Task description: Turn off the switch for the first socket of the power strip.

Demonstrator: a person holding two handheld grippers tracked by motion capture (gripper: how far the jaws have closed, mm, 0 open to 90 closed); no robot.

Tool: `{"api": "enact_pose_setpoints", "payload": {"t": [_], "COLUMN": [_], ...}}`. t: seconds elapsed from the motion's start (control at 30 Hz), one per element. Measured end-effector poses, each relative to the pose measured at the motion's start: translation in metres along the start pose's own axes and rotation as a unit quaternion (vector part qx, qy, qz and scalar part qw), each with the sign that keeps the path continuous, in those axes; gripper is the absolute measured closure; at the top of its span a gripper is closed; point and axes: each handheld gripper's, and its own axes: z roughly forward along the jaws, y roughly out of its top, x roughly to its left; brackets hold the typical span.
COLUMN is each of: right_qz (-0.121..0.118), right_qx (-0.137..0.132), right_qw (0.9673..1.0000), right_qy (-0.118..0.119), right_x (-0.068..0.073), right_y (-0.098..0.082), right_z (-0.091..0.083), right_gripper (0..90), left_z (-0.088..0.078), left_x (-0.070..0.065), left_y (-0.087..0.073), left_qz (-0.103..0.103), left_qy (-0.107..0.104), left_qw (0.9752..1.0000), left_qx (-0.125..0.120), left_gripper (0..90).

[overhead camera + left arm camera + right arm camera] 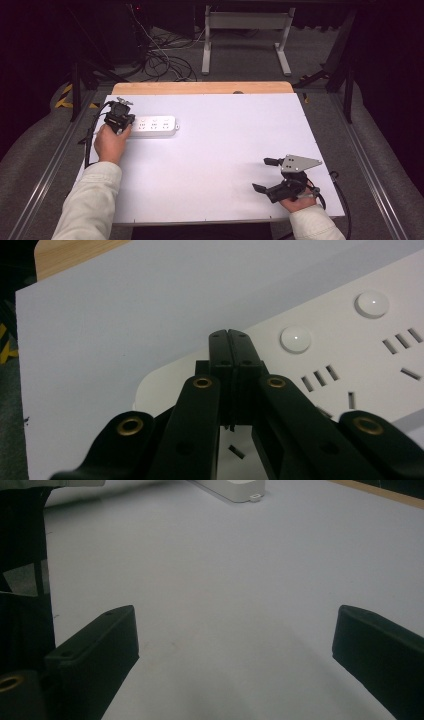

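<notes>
Where the high view is looking down past the person's forearms, a white rectangular tabletop (215,160) is lying over a light wooden board (200,88) whose far edge is showing beyond it. A white metal table frame (245,35) and a tangle of dark cables (160,60) are sitting on the grey floor behind.

Item: a long white plastic power strip (152,125) with several socket groups is lying flat near the far left corner of the tabletop, its length running left to right. In the left gripper view its top face (350,355) is showing two round white buttons (295,339) beside rows of narrow socket slots. In the right gripper view its end (235,487) is appearing far off at the top edge.

Item: the left gripper (119,119), black and held in the person's left hand (111,144), is resting over the left end of the strip. Its jaws are pressed fully together with nothing between them, and in the left gripper view the gripper's tip (231,340) is pointing down at the strip's surface near the nearer button; whether it is touching cannot be told.

Item: the right gripper (267,175), black with a grey three-cornered plate (298,163) on top, is being held low over the near right part of the tabletop, well apart from the strip. Its jaws are spread wide and holding nothing, with bare white surface between them in the right gripper view (235,645).
</notes>
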Motion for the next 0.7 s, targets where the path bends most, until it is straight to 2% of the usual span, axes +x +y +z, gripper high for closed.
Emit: {"api": "enact_pose_setpoints", "payload": {"t": [0.17, 0.27, 0.7], "right_qz": [0.001, 0.000, 0.003], "right_qx": [0.000, 0.000, 0.001], "right_qw": [1.0000, 1.0000, 1.0000], "right_qy": [0.001, 0.001, 0.004], "right_x": [0.0001, 0.0000, -0.0001], "right_y": [-0.0001, -0.0002, -0.0006], "right_z": [0.0001, 0.0000, 0.0002], "right_gripper": [5.2, 5.2, 5.1], "left_z": [-0.0001, 0.0000, 0.0002], "left_x": [0.0015, 0.0037, 0.0083], "left_y": [-0.0012, -0.0016, -0.0032], "left_qz": [-0.007, -0.025, -0.048], "left_qy": [-0.004, -0.015, -0.031], "left_qw": [1.0000, 0.9996, 0.9983], "left_qx": [-0.004, -0.005, -0.008], "left_gripper": [90.0, 90.0, 90.0]}}
